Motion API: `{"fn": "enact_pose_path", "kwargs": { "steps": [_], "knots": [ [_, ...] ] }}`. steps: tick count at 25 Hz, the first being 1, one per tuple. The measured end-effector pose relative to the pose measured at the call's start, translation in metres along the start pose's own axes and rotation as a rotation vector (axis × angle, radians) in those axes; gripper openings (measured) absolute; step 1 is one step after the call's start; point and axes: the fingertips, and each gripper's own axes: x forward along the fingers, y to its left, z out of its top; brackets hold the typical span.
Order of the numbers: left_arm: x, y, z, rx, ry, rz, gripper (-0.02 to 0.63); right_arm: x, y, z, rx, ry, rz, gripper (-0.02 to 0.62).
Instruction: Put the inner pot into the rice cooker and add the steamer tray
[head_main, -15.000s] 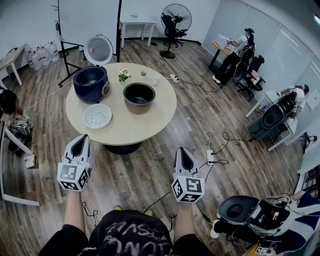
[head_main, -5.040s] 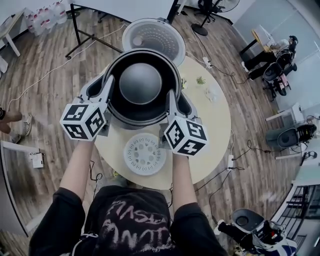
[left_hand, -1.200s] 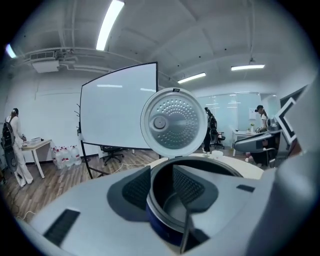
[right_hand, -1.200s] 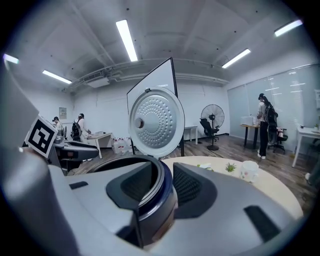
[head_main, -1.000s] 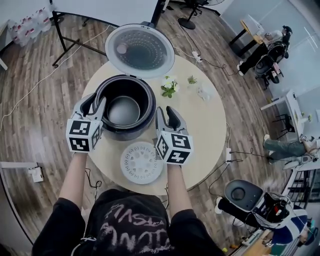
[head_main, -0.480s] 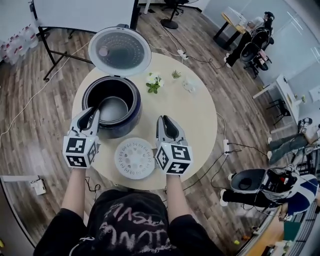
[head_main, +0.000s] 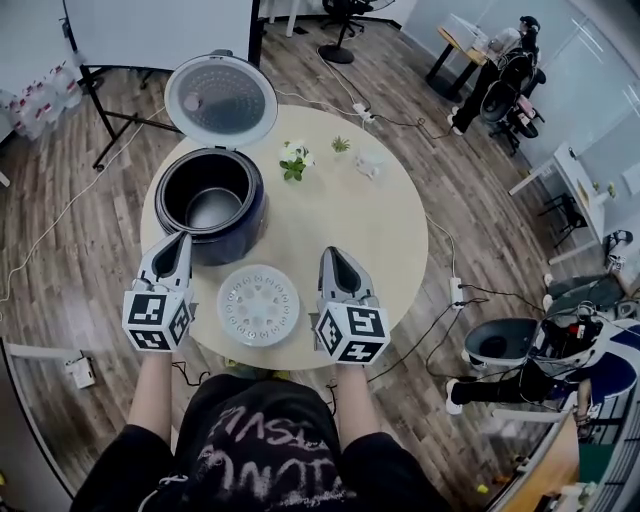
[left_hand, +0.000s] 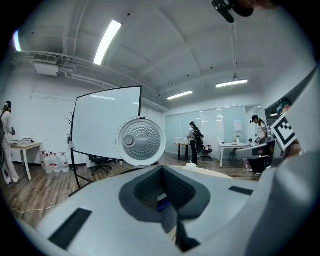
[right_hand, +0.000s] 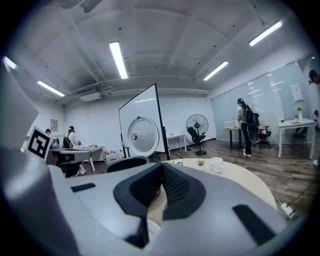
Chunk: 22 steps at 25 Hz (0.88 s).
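The tray (head_main: 258, 304) lies flat on the desk (head_main: 350, 215) between the 2 hand-held grippers. It is just right of the left hand-held gripper (head_main: 178, 243) and just left of the right hand-held gripper (head_main: 333, 256), and neither touches it. The pot (head_main: 212, 208) already sits in the cooker (head_main: 243, 232), ahead of the left hand-held gripper, with the lid (head_main: 221, 100) tipped open beyond it. Both pairs of jaws have just been closing and meet, with nothing between them.

The pot step looks done, so the tray step is in hand. Next, I judge, the jaws must part, take the tray by opposite rim edges, lift it level and lower it onto the pot.

Each gripper view is mostly filled by that gripper's own jaws, so the tray is nearly hidden there. How well the pot is seated cannot be confirmed.
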Motion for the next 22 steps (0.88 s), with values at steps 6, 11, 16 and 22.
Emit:
{"fn": "enact_pose_path", "kwargs": {
  "steps": [6, 11, 16, 22],
  "knots": [
    [-0.024, -0.028, -0.008, 0.005, -0.007, 0.011, 0.013, -0.034, -0.011, -0.015, 0.018, 0.011, 0.016, 0.005],
    [-0.044, -0.045, -0.022, 0.001, -0.011, 0.022, 0.012, -0.058, -0.016, -0.035, 0.038, 0.024, 0.038, 0.005],
    [-0.059, -0.053, -0.028, -0.010, -0.018, 0.029, 0.012, -0.075, -0.021, -0.044, 0.037, 0.032, 0.038, 0.005],
    [-0.065, -0.062, -0.036, 0.001, -0.017, 0.026, 0.013, -0.084, -0.020, -0.046, 0.011, 0.008, 0.055, 0.006]
  ]
}}
